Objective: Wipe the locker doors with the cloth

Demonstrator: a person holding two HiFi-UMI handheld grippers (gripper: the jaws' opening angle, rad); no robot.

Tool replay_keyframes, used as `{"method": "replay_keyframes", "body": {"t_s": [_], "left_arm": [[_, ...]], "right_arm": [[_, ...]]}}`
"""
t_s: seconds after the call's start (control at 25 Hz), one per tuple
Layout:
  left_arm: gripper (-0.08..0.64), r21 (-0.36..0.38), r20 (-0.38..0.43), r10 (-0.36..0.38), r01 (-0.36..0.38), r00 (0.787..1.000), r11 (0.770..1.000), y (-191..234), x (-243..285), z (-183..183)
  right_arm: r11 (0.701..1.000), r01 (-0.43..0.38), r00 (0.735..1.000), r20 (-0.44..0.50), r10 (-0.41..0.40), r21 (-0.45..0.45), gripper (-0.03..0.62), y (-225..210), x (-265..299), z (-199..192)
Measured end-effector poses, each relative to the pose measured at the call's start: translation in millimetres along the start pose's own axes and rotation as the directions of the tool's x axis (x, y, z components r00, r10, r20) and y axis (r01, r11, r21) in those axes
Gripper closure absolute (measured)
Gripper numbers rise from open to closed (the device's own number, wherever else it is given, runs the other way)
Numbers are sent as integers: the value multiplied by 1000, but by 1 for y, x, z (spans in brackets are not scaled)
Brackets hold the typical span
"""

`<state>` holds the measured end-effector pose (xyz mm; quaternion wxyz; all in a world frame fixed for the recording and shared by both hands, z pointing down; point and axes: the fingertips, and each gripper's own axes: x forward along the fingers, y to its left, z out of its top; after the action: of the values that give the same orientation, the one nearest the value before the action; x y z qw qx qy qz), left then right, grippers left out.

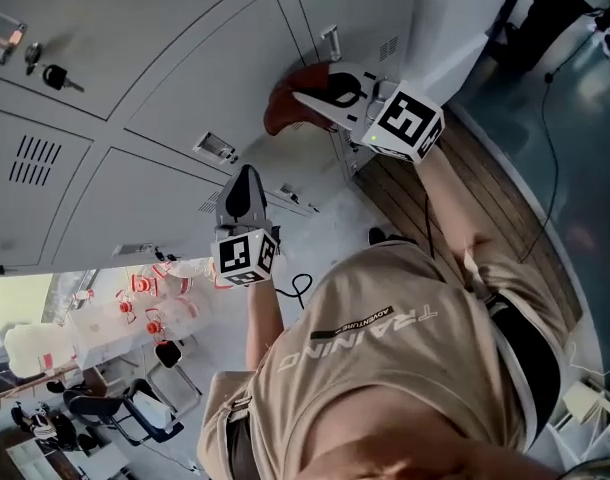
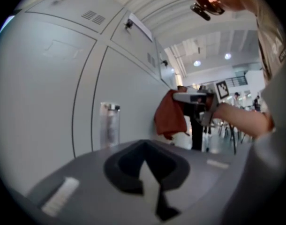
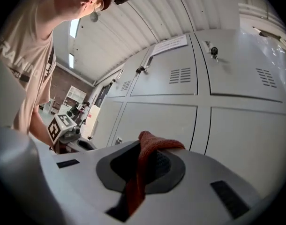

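Note:
Grey locker doors fill the upper left of the head view. My right gripper is shut on a red cloth, which hangs bunched against a locker door beside a recessed handle. In the right gripper view the cloth is draped over the jaws and pinched between them, with the lockers close ahead. My left gripper is lower and to the left, shut on nothing and pointed at a lower door. The left gripper view shows the cloth and the right gripper further along the lockers.
Keys hang in a locker lock at the upper left. Recessed handles stick out slightly from the doors. A wooden floor strip and a black cable lie at the right. Chairs and a table stand at the lower left.

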<state>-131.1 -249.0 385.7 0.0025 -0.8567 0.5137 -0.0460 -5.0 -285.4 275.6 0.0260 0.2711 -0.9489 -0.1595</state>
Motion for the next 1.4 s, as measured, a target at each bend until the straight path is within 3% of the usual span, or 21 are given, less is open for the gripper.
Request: {"method": "replay_keyframes", "body": {"t_s": [0.2, 0.36, 0.48, 0.72, 0.92, 1.4], "left_arm": [[555, -20, 18, -27, 27, 999, 999, 0, 15, -4], [555, -45, 22, 5, -4, 1000, 999, 3, 23, -11], [555, -49, 29, 41, -40, 999, 998, 8, 29, -11], [555, -47, 42, 81, -79, 996, 996, 15, 37, -12], [555, -52, 51, 110, -107, 993, 993, 15, 47, -15], [555, -57, -15, 152, -153, 988, 987, 0, 45, -41]], "right_arm": [[999, 8, 993, 116, -4, -35, 563, -36, 10, 71], [999, -6, 981, 194, 14, -41, 563, -65, 24, 108], [999, 0, 983, 183, 10, -54, 563, -85, 36, 110], [994, -91, 968, 238, 74, 61, 563, -94, 34, 97], [992, -107, 976, 195, 93, 64, 563, -85, 34, 62], [932, -164, 986, 42, 159, 322, 564, -35, 37, -92]]}}
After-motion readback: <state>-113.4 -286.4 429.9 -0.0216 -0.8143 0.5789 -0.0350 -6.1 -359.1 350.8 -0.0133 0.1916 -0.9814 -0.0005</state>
